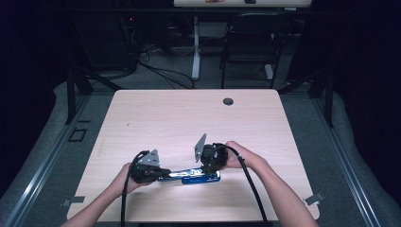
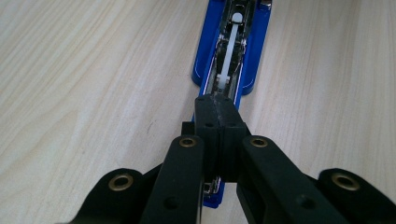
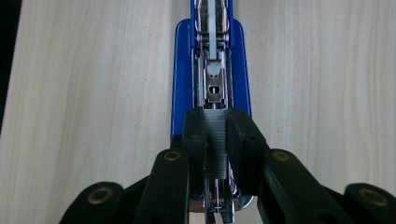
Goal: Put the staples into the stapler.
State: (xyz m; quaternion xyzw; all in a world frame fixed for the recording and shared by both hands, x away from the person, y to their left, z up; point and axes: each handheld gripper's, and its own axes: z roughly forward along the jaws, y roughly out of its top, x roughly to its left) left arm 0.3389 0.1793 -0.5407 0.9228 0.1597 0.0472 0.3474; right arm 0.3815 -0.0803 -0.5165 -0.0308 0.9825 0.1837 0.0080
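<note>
high view: a blue stapler (image 1: 198, 177) lies opened out flat on the wooden table (image 1: 189, 118), near the front edge, lengthwise between the two hands. the left gripper (image 1: 158, 174) meets its left end; the right gripper (image 1: 208, 169) stands over its right part. a grey plate rises from each gripper, and a cable trails back along each forearm. a round grommet (image 1: 228, 101) sits in the table's far part, well apart from the work.

left gripper view: the left gripper (image 2: 218, 100) has its jaws brought fully together, pad against pad, directly above the near end of the stapler (image 2: 252, 56). whether anything thin is pinched between the pads cannot be told. the stapler's open metal channel with a white pusher strip (image 2: 229, 56) runs away from the tips.

right gripper view: the right gripper (image 3: 215, 114) is clamped on a strip of staples (image 3: 215, 140), a grey ribbed block held between both pads. the strip lies in line with the stapler's (image 3: 182, 70) open magazine channel (image 3: 214, 88), just above it, its far end at the channel's metal guide.
</note>
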